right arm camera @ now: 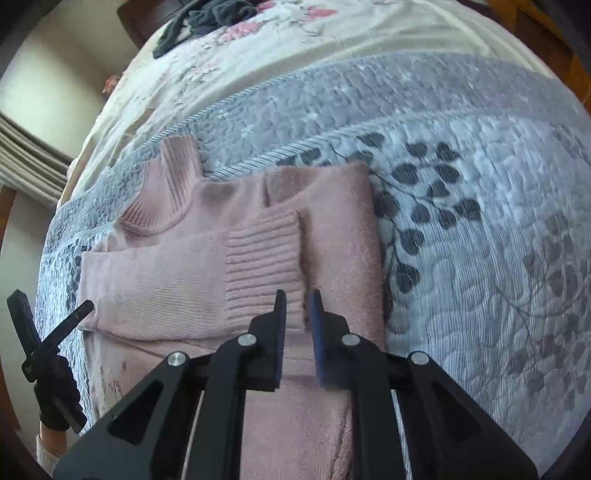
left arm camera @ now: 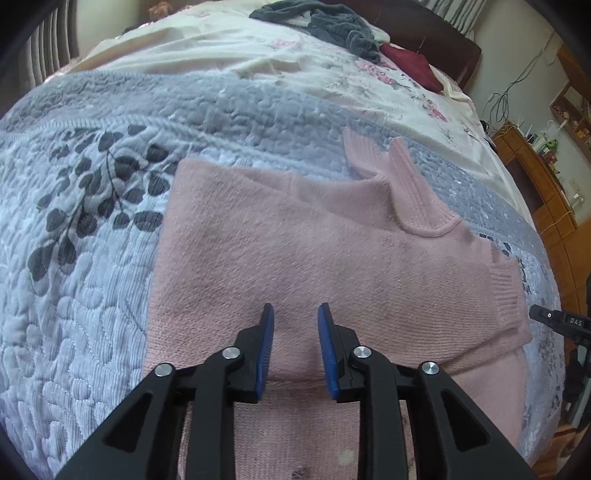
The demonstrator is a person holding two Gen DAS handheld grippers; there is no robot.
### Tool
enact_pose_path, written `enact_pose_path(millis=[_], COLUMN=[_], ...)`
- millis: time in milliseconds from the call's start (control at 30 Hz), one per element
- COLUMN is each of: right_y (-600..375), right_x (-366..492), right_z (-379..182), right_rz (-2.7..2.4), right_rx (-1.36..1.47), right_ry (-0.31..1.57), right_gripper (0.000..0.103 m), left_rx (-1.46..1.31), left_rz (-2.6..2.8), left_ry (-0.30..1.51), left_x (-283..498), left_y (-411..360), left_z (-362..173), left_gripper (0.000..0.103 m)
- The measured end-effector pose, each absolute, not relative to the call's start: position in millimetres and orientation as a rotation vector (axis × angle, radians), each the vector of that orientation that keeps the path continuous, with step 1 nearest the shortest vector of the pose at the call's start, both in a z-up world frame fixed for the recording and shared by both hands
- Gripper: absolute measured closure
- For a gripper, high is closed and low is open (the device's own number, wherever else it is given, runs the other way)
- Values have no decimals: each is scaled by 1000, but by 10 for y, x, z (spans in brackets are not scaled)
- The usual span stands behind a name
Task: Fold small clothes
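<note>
One pink knitted sweater [left arm camera: 303, 258] lies flat on the bed [left arm camera: 92, 295], on a grey-and-lilac quilt [left arm camera: 74, 350] printed with dark leaf sprigs. Its ribbed turtleneck collar [left arm camera: 410, 184] points toward the far side of the bed, and both sleeves look folded across the body: in the right wrist view one sleeve lies over the chest with its ribbed cuff [right arm camera: 264, 258] uppermost. The left gripper [left arm camera: 295, 314] hovers over the middle of the sweater, its two blue-padded jaws standing moderately apart with only knit fabric visible in the gap, gripping nothing. The right gripper [right arm camera: 298, 299] sits over the cuff, jaws narrow, with the edge of the cuff showing between them; whether they actually pinch the fabric cannot be told. In the right wrist view the other gripper appears at the left edge, held by one black-gloved hand [right arm camera: 55, 398]. Beyond the quilt lies one cream floral sheet [left arm camera: 295, 59], carrying one heap of dark grey clothing [left arm camera: 332, 26] and one dark red cloth [left arm camera: 413, 62] near the wooden headboard [left arm camera: 443, 40]. One wooden cabinet [left arm camera: 535, 184] stands at the right of the bed.
</note>
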State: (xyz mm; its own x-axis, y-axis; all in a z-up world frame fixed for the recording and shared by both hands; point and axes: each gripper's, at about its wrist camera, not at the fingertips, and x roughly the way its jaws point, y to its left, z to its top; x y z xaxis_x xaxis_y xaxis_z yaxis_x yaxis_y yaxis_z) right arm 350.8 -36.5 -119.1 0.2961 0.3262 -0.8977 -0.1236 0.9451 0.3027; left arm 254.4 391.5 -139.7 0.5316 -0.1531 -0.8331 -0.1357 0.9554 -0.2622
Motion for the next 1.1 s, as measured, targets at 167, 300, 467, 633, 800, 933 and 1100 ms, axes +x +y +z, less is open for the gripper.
enact_pose_path(millis=[167, 300, 467, 633, 800, 933, 1100], right_y=[14, -41, -288, -220, 9, 354, 837], right_x=[3666, 3701, 3618, 3687, 3997, 4450, 4976], right_z=[-1222, -1432, -1639, -1546, -1232, -1157, -1348], right_rz=[374, 326, 329, 340, 435, 500, 545], right_rx=[138, 110, 124, 91, 131, 167, 188], right_ry=[1257, 1292, 1300, 1316, 1251, 1239, 1276], right_gripper=[88, 88, 89, 86, 67, 63, 58], left_rx=[-189, -117, -137, -173, -270, -299, -354], left_rz=[-64, -44, -101, -100, -99, -113, -106], left_ry=[1023, 1073, 1036, 1056, 998, 1012, 1083], left_x=[2668, 2704, 2601, 2663, 3039, 3570, 4132], left_y=[3489, 3439, 3581, 3597, 3735, 3721, 3675], left_z=[-1377, -1602, -1736, -1627, -1298, -1203, -1385], left_gripper=[60, 60, 60, 60, 52, 46, 43])
